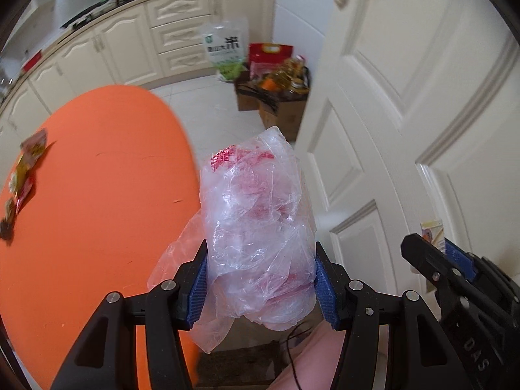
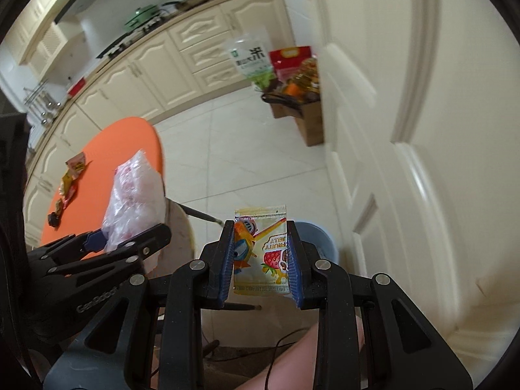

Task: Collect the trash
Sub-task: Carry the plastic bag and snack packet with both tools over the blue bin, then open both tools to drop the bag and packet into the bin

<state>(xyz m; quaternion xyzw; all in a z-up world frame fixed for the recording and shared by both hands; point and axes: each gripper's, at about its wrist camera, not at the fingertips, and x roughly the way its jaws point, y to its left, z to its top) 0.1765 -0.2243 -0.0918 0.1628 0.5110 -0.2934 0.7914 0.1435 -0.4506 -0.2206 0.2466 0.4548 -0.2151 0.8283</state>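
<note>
Left hand-held gripper (image 1: 261,284): we find it grasping a crumpled clear plastic bag (image 1: 256,227) with red print, blue pads against both its sides, held off the right edge of the orange bench (image 1: 97,195). Right hand-held gripper (image 2: 261,260): we find it clenched on a jelly pouch (image 2: 261,253), its printed face toward the camera, held above the tiled floor (image 2: 253,162) with a blue bin (image 2: 320,237) just behind it. We note several snack wrappers (image 1: 26,175) lying along the left edge of the bench. Beyond, we record a cardboard box (image 1: 279,104) of groceries standing beside a white door (image 1: 406,130).
</note>
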